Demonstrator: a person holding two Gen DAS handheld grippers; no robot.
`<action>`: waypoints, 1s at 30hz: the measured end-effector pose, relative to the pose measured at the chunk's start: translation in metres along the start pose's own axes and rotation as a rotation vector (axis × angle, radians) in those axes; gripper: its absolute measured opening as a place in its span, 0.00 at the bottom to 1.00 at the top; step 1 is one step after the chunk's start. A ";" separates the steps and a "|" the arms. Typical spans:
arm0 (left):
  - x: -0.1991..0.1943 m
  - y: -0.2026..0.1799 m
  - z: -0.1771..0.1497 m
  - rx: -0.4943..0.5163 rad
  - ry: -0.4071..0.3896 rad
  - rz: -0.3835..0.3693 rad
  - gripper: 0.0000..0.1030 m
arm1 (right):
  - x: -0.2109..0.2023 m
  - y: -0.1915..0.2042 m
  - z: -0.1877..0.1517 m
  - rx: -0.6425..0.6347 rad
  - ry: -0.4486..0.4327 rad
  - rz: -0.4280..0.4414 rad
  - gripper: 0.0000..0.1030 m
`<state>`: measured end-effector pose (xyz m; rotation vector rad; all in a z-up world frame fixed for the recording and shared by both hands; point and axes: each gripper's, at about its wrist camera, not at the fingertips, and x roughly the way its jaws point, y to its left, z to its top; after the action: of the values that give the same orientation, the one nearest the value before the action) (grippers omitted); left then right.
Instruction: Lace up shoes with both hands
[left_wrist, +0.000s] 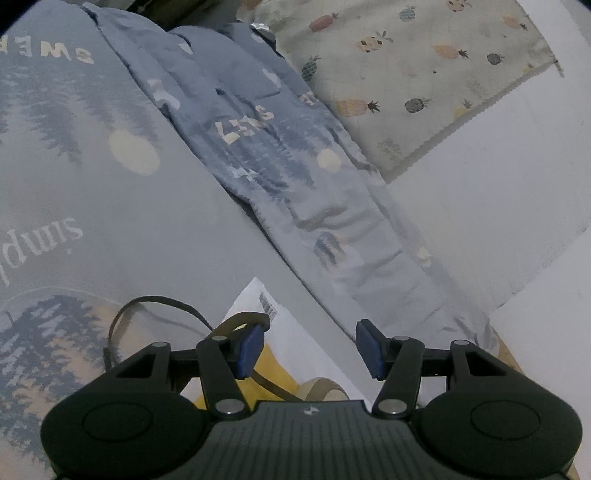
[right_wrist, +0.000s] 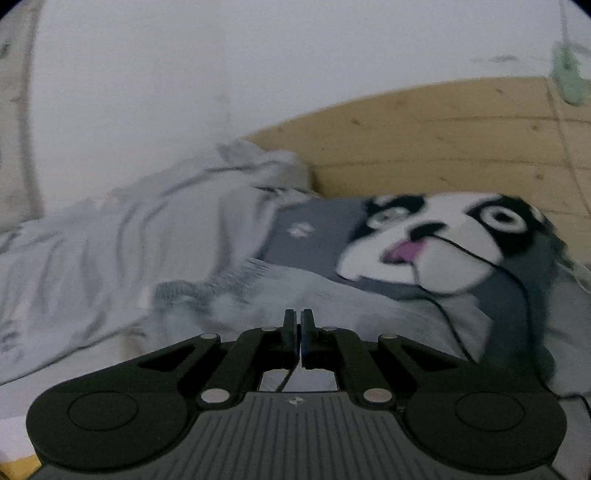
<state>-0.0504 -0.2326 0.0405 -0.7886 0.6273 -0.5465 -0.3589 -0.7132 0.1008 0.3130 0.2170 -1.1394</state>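
In the left wrist view my left gripper (left_wrist: 311, 347) stands open, nothing between its blue pads (left_wrist: 251, 349). A flat olive shoelace (left_wrist: 159, 300) loops over the bed from the left and drapes across the tip of the left finger. Just below the fingers shows a yellow part of the shoe (left_wrist: 275, 369) on a white sheet of paper (left_wrist: 295, 332), with a tan loop of lace beside it. In the blurred right wrist view my right gripper (right_wrist: 298, 332) is shut. A thin dark strand (right_wrist: 286, 380), seemingly the shoelace, runs down from between its pads. The shoe is not in that view.
Blue-grey bedding (left_wrist: 110, 184) printed with trees and words covers the bed, with a rumpled fold (left_wrist: 295, 166) across the middle. A pineapple-print cloth (left_wrist: 424, 74) lies far right. The right view has a dog-face pillow (right_wrist: 436, 243), crumpled grey blanket (right_wrist: 129, 236), wooden headboard (right_wrist: 424, 140) and a thin black cable (right_wrist: 480, 258).
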 end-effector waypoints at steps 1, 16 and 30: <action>-0.001 0.000 0.001 -0.001 -0.005 0.002 0.52 | -0.002 0.003 -0.001 -0.008 -0.009 -0.010 0.01; -0.010 -0.027 -0.014 0.211 0.101 -0.012 0.52 | -0.031 0.030 0.016 0.070 -0.143 -0.023 0.46; -0.037 -0.066 -0.078 0.367 0.176 -0.003 0.52 | -0.060 0.138 -0.051 -0.063 0.056 0.435 0.46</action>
<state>-0.1440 -0.2838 0.0604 -0.3983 0.6629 -0.7149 -0.2574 -0.5914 0.0914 0.3181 0.2204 -0.6937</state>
